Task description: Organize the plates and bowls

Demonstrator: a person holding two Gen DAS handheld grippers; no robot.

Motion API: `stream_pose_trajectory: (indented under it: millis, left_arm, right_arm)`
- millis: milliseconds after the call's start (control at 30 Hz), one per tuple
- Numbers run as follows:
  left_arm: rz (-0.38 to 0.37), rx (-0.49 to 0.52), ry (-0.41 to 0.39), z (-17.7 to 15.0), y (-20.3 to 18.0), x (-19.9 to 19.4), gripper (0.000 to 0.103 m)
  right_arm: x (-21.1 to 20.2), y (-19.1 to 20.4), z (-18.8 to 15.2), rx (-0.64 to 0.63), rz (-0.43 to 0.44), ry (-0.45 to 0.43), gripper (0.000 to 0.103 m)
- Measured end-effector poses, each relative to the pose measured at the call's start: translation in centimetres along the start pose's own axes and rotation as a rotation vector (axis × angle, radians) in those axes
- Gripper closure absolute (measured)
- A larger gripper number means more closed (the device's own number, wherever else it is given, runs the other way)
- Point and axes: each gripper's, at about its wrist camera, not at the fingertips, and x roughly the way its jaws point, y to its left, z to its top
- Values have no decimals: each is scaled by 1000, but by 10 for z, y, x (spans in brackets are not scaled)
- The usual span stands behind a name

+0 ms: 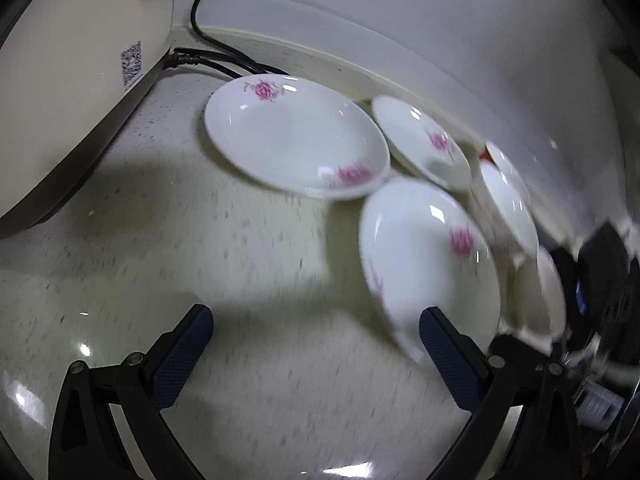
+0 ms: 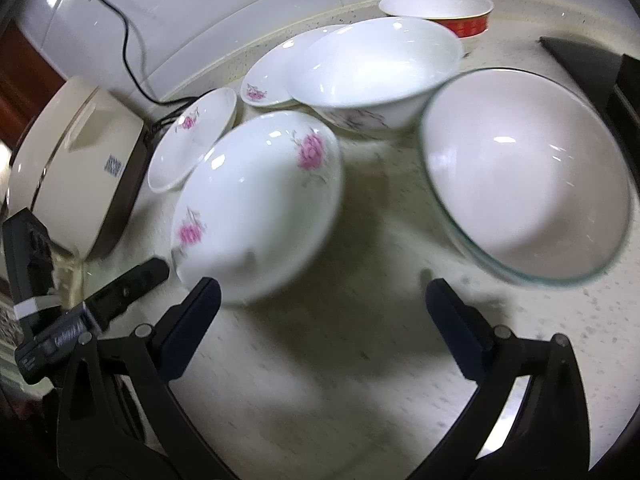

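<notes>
- Left tool (image 1: 316,330) hangs low over the speckled table (image 1: 200,248) with its jaws spread wide and nothing between them; its right finger (image 1: 448,356) sits just in front of the near rose plate (image 1: 424,256), though blur hides whether they touch.
- Right tool (image 2: 322,300) is also wide open and empty — the same near rose plate lies just beyond its left finger (image 2: 192,320).
- Behind that plate, toward the wall, lie a second rose plate (image 2: 192,144) and a third (image 2: 272,76); these appear to overlap at their rims.
- A plain white bowl (image 2: 376,72) stands partly over the third plate, and a red-banded bowl (image 2: 440,12) stands behind it, close to the wall.
- A big glass-rimmed bowl (image 2: 524,172) stands on the right side, apart from the plates.
- A cream appliance (image 2: 76,168) stands on the left — its black cord (image 2: 128,60) runs up the tiled wall.
</notes>
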Motion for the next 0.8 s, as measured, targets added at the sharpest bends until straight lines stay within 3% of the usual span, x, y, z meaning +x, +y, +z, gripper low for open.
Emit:
stream_pose_trajectory:
  millis: [67, 200, 267, 333, 400, 467, 633, 800]
  left_arm:
    - [-2, -13, 2, 9, -2, 5, 9]
    - [-3, -15, 4, 20, -10, 15, 23]
    - [-2, 3, 10, 22, -17, 19, 43]
    - [7, 24, 18, 24, -23, 22, 56]
    - [16, 61, 23, 23, -31, 27, 64]
    - [27, 89, 26, 19, -33, 24, 81]
    - [53, 107, 29, 18, -39, 26, 84]
    - [79, 139, 32, 13, -45, 23, 84]
  right_arm:
    - [3, 5, 6, 14, -5, 2, 19]
    - [11, 10, 17, 35, -5, 16, 28]
    - [14, 11, 22, 46, 12, 23, 37]
    - [16, 10, 24, 54, 26, 32, 48]
    - [17, 10, 24, 52, 27, 29, 51]
    - [16, 7, 23, 48, 12, 19, 61]
    - [11, -9, 21, 82, 12, 15, 86]
    - [6, -11, 15, 52, 6, 11, 87]
